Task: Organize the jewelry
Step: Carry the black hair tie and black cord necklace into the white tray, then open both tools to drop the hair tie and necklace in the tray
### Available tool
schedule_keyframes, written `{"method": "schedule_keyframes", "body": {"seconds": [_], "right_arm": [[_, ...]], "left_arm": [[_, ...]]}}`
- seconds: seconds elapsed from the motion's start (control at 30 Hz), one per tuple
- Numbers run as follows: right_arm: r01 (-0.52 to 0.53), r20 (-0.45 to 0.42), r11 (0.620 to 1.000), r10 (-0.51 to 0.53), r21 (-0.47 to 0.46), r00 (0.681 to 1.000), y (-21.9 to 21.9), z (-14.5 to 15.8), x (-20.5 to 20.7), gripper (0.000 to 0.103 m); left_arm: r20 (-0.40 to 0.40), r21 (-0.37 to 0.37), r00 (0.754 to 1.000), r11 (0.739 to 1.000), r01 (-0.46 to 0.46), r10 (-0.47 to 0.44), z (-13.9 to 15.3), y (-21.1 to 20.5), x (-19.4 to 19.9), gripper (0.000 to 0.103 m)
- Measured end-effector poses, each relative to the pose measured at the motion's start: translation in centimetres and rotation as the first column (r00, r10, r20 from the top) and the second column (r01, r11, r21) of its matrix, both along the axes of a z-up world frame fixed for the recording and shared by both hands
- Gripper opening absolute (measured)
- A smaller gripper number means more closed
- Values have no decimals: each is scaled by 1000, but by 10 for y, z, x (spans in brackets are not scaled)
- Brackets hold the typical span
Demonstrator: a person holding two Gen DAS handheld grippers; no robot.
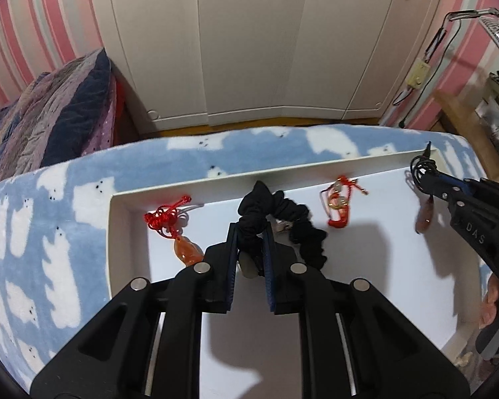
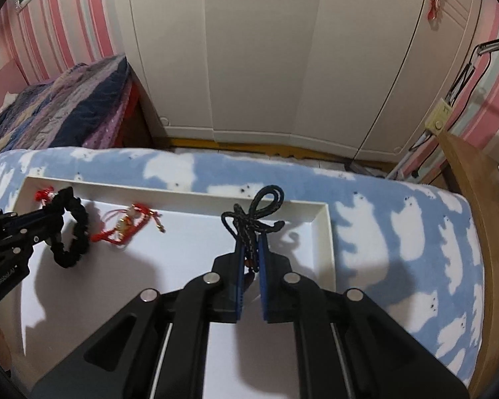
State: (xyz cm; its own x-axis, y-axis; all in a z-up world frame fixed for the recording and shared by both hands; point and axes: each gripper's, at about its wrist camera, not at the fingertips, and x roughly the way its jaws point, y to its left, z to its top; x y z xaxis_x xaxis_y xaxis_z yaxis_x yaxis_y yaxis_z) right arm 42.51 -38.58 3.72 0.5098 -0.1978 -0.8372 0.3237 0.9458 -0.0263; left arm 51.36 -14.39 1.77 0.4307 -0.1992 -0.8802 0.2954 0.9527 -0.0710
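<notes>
- Left gripper [image 1: 251,232] clamps the black scrunchie [image 1: 282,219] over the white tray [image 1: 126,229], likely to set it between the red-cord pendants.
- Right gripper [image 2: 251,242] pinches a dark cord necklace [image 2: 256,212], its pendant dangling, above the tray's right end.

A blue blanket with white bears [image 1: 189,153] covers the surface. A white tray [image 1: 129,199] lies on it. In the tray, a red-corded amber pendant [image 1: 174,229] lies at ten o'clock, a red knotted charm [image 1: 339,202] at one o'clock.
</notes>
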Motion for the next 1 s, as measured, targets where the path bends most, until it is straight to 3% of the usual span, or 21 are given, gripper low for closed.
{"method": "schedule_keyframes", "body": {"seconds": [0.23, 0.3, 0.37, 0.53, 0.57, 0.6, 0.67, 0.83, 0.9, 1.0], "right_arm": [[9, -12, 1000, -8, 20, 1000, -1, -14, 11, 8], [6, -20, 999, -5, 38, 1000, -2, -15, 13, 10], [-4, -32, 1000, 5, 28, 999, -1, -16, 14, 10], [-2, -31, 998, 4, 69, 1000, -3, -9, 9, 12], [-4, -19, 998, 5, 70, 1000, -2, -5, 4, 21], [-15, 4, 997, 15, 73, 1000, 0, 3, -2, 37], [-32, 52, 999, 31, 35, 998, 8, 19, -16, 53], [-34, 100, 999, 33, 3, 994, 15, 49, -41, 58], [-31, 132, 999, 33, -13, 991, 19, 63, -52, 76], [-3, 168, 999, 12, -50, 986, 25, 85, -74, 85]], "left_arm": [[-13, 13, 1000, 1000, -28, 28, -9, 6, 4, 14], [-17, 17, 999, 1000, -27, 27, -9, 6, 3, 24], [-27, 22, 999, 999, -30, 30, -8, 5, 2, 57], [-40, 34, 999, 999, -28, 30, -4, 3, -5, 58], [-39, 28, 999, 999, -24, 25, 1, 3, -9, 60], [-35, 24, 999, 1000, -18, 19, 5, 3, -12, 62], [-6, 7, 1000, 1000, 2, -2, 21, 3, -27, 72], [82, -2, 996, 1000, 25, -25, 64, 9, -59, 90], [96, -12, 995, 1000, 22, -21, 83, 20, -72, 94], [113, -30, 994, 1000, 3, 1, 105, 47, -87, 99]]}}
